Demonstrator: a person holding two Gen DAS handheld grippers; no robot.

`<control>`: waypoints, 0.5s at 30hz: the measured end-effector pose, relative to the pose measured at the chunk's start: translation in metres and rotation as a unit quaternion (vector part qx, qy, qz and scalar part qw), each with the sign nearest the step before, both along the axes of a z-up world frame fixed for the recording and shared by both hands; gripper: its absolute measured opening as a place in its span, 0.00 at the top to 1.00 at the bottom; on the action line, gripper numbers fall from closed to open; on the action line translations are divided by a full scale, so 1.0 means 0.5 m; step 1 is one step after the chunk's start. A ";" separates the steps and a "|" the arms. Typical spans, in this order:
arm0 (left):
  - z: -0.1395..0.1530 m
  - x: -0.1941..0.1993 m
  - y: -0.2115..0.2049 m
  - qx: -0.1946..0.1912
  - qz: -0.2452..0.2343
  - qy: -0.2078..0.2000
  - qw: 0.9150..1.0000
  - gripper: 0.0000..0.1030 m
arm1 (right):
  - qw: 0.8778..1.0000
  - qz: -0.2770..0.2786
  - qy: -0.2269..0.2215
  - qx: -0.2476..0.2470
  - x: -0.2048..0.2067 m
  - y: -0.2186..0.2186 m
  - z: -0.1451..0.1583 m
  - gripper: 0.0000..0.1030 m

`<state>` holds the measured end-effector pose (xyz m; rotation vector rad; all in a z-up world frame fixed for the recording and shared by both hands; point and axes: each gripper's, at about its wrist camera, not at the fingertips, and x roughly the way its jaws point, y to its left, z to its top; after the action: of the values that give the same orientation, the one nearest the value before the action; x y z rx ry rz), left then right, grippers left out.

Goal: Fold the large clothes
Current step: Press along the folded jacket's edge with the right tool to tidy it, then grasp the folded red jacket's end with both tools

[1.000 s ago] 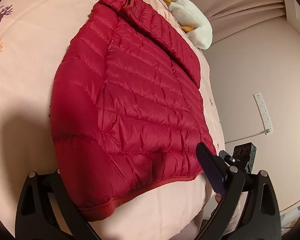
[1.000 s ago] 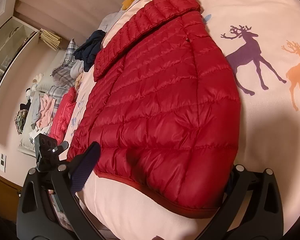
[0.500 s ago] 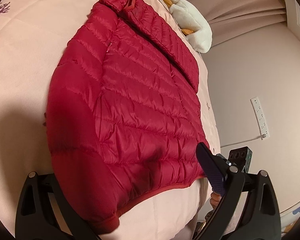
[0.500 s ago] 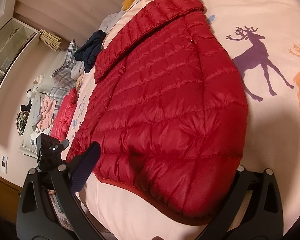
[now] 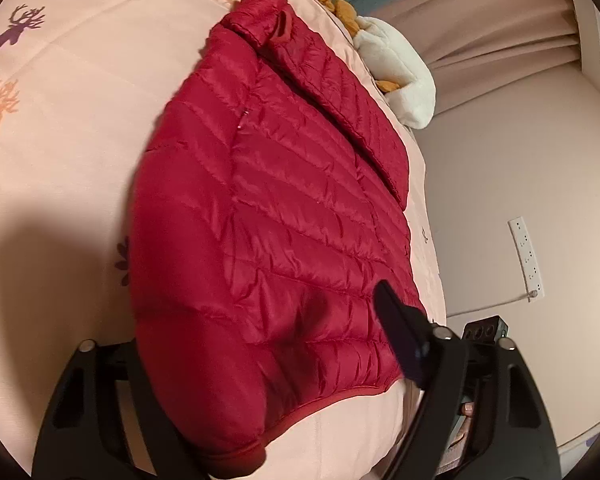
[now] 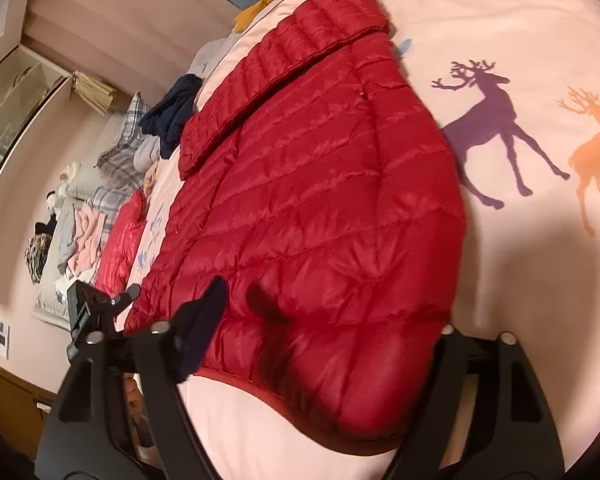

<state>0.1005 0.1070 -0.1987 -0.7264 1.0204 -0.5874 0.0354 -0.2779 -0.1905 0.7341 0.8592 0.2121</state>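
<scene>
The puffy red quilted jacket (image 5: 284,236) lies flat on the pink bed cover with deer pictures (image 5: 80,80), close to the edge of the bed. One sleeve is already laid over the body along one side, and the other side looks tucked in too, so the jacket is a long, tidy shape. That part of the folding seems done.

The bottom hem is right at the tongs. The left gripper (image 5: 260,392) is spread wide, with one finger above the jacket and the other hidden behind it, so I cannot tell if it is touching. It has not closed on anything. The right gripper (image 6: 324,364) is spread wide as well, around the other bottom corner, and is not pinching yet.

What is left, I think, is to grab both bottom corners and fold the hem up toward the collar, maybe once or twice. A white soft toy (image 5: 400,76) sits past the collar
</scene>
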 end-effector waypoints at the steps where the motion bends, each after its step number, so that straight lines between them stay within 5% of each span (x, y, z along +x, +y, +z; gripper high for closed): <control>1: 0.000 -0.001 0.003 0.001 0.001 -0.001 1.000 0.30 | 1.000 -0.002 0.000 0.000 0.000 -0.002 -0.001 0.33; 6: 0.005 -0.003 0.009 0.007 0.006 -0.005 1.000 0.47 | 1.000 -0.014 0.002 -0.003 0.004 -0.003 -0.004 0.50; 11: 0.016 -0.006 0.020 0.017 0.024 -0.015 0.999 0.73 | 1.000 -0.017 -0.004 -0.016 0.002 0.002 0.001 0.67; 15: 0.027 -0.007 0.025 0.014 0.031 -0.030 0.999 0.79 | 0.999 -0.015 -0.018 -0.030 -0.001 0.010 0.015 0.76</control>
<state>0.0970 0.1196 -0.1850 -0.7083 0.9466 -0.5373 0.0350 -0.2731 -0.1830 0.6842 0.8163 0.1720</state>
